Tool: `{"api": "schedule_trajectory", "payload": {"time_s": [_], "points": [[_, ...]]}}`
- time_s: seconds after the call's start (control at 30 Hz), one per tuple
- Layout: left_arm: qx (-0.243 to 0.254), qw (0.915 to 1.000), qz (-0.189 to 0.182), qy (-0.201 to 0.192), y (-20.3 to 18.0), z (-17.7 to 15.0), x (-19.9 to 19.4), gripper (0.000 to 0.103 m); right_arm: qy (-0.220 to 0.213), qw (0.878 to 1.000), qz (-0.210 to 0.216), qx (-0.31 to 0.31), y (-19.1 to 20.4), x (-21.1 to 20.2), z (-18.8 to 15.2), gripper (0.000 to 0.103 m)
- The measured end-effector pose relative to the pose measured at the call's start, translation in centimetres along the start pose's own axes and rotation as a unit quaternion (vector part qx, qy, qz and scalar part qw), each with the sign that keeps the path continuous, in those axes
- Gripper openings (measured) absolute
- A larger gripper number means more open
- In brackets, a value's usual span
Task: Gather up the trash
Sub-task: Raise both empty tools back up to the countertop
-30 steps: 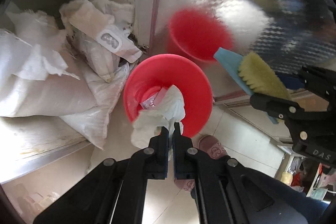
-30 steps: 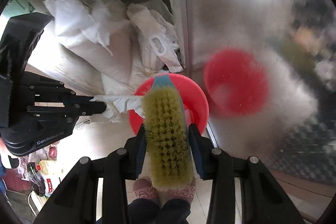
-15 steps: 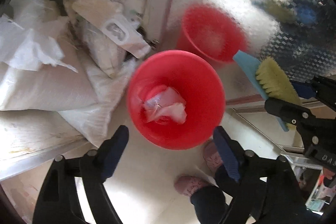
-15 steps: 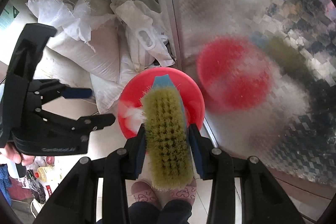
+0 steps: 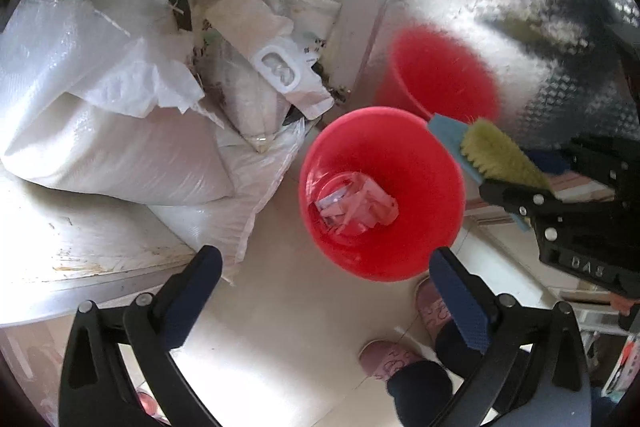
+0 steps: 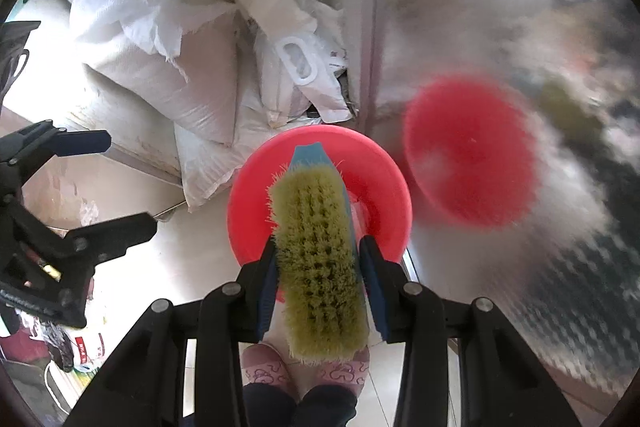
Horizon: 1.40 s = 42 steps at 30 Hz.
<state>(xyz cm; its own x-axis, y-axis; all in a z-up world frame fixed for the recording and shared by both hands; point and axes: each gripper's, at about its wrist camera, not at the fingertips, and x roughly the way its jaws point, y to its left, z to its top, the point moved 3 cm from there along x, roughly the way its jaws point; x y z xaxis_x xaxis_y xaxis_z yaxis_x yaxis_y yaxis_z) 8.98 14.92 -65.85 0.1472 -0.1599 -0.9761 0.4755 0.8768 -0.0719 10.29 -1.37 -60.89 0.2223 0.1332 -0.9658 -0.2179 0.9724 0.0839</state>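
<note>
A red bin [image 5: 400,155] stands on the tiled floor against a shiny metal panel. Crumpled white paper trash [image 5: 356,205] lies at its bottom. My left gripper [image 5: 323,253] hangs above the bin's near rim, its jaws opening wide with nothing between them. It also shows at the left of the right wrist view as the left gripper [image 6: 126,183]. My right gripper [image 6: 318,245] is shut on a scrubbing brush [image 6: 316,239] with yellow-green bristles and a blue back, held over the bin [image 6: 376,179]. In the left wrist view the brush [image 5: 496,155] pokes over the bin's right rim.
White woven sacks [image 5: 100,131] are piled left of the bin on a low pale ledge [image 5: 60,239]. The metal panel [image 5: 500,7] mirrors the bin. A person's pink slippers [image 5: 384,359] stand on the floor just in front of the bin.
My left gripper went from shut on the white paper to wide open, and the paper dropped into the bin. The right gripper with the brush sank closer to the bin.
</note>
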Motion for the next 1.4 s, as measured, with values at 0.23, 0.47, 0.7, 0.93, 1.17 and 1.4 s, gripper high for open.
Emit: {"api": "schedule_trajectory", "payload": {"time_s": [0.23, 0.47, 0.7, 0.93, 1.17, 1.4], "points": [[-0.009, 0.9999, 0.009, 0.008, 0.7, -0.4, 0.6, 0.103, -0.012, 1.0, -0.021, -0.017, 0.2, 0.3, 0.4, 0.056], [-0.021, 0.9996, 0.016, 0.005, 0.7, -0.9, -0.8, 0.103, -0.028, 0.999, -0.01, -0.019, -0.1, -1.1, 0.4, 0.084], [-0.062, 0.9976, 0.027, -0.014, -0.1, -1.7, -7.4, 0.103, -0.041, 0.999, -0.019, -0.025, 0.7, -6.1, 0.4, 0.094], [-0.089, 0.9939, 0.054, -0.036, -1.7, -3.0, -18.5, 0.103, -0.073, 0.996, -0.024, -0.047, 3.0, -16.0, 0.4, 0.1], [-0.085, 0.9916, 0.059, -0.078, -2.6, -2.9, -31.7, 0.103, -0.073, 0.997, -0.004, -0.039, 5.0, -27.5, 1.6, 0.101], [-0.086, 0.9892, 0.048, -0.109, -3.4, -1.9, -42.4, 0.103, -0.135, 0.989, -0.019, -0.055, 6.4, -38.7, 2.9, 0.101]]}}
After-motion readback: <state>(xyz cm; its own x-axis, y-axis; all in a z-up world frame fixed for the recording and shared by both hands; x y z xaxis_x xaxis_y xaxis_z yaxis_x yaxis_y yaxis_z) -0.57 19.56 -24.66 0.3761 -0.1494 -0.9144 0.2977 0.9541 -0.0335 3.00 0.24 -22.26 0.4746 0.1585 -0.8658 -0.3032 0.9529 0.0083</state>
